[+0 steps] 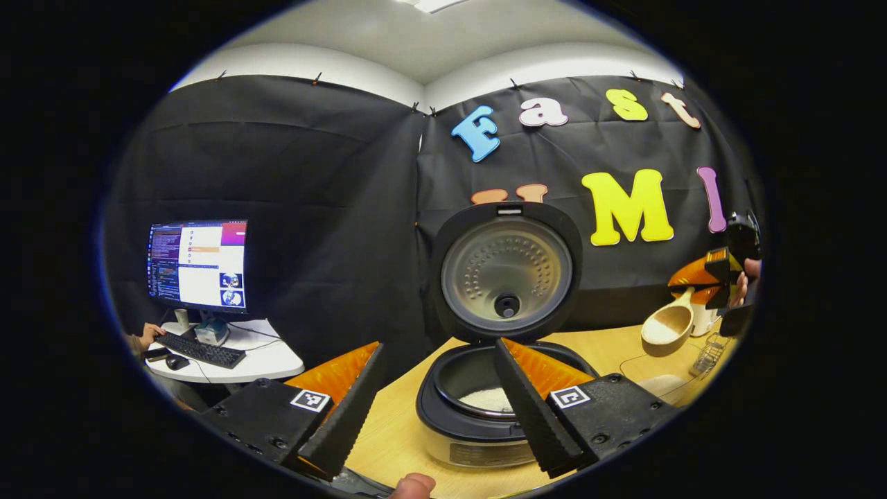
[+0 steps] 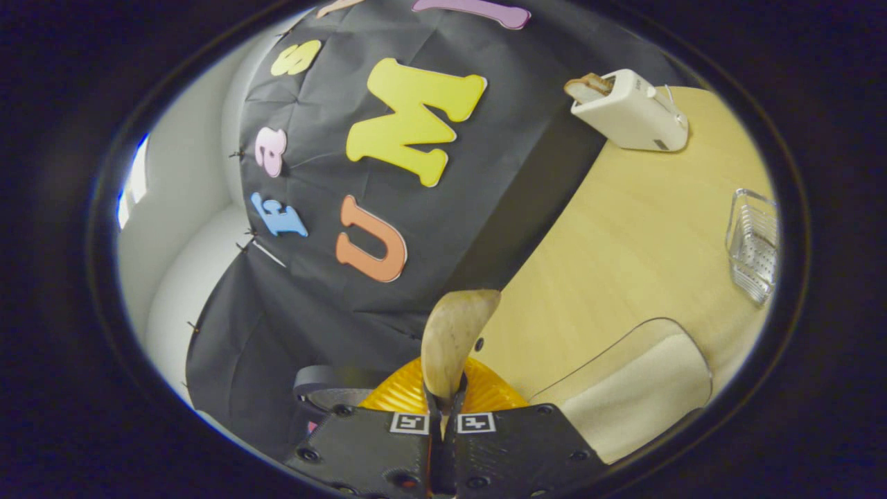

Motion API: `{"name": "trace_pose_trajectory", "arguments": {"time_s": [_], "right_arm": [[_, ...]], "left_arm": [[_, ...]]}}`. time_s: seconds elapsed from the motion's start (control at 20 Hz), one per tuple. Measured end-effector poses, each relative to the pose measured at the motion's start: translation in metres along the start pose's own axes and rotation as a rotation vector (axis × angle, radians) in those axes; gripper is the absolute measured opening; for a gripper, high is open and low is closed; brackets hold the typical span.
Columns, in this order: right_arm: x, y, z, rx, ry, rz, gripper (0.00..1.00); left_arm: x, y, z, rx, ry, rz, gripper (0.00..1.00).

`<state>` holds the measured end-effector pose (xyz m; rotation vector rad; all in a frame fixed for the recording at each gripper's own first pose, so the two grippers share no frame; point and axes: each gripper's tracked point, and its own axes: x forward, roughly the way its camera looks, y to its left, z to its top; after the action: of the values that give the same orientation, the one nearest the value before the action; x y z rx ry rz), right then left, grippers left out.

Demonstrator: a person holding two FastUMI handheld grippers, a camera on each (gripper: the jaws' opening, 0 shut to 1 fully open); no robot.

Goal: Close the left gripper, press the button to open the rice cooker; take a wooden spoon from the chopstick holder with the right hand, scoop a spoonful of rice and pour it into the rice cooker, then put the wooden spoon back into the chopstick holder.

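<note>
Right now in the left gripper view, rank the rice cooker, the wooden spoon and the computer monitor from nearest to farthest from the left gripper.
1. Rice cooker: right at the left gripper, between its open jaws, lid up.
2. Wooden spoon: farther off to the right, held by the right gripper.
3. Computer monitor: farthest, on the desk at the back left.

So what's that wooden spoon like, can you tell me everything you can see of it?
The wooden spoon is pale, smooth-looking wood with a deep rounded bowl. In the left gripper view it is held up above the table, to the right of the open rice cooker, with the hollow of its bowl facing the camera. The right gripper is shut on its handle, both fingers pressing it. In the right gripper view the bowl sticks out edge-on beyond the fingers. Whether it holds any rice is hard to tell.
</note>
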<state>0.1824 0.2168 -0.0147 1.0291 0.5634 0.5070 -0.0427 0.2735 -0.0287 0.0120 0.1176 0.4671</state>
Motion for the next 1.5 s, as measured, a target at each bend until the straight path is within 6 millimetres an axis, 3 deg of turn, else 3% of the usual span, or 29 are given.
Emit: {"name": "trace_pose_trajectory", "arguments": {"time_s": [0.35,0.75,1.0,1.5], "right_arm": [[0.039,0.055,-0.054,0.063,0.162,0.057,0.00],[0.070,0.092,-0.079,-0.035,0.178,0.059,0.00],[0.087,0.101,-0.093,-0.124,0.171,0.037,0.00],[0.094,0.104,-0.087,-0.268,0.051,0.014,0.00]], "left_arm": [[-0.004,0.011,-0.004,0.033,0.025,0.030,0.99],[-0.005,0.026,-0.003,0.007,0.027,0.054,0.99],[-0.006,0.031,-0.002,0.002,0.021,0.059,0.99],[-0.006,0.036,-0.004,0.010,0.026,0.062,0.99]]}}
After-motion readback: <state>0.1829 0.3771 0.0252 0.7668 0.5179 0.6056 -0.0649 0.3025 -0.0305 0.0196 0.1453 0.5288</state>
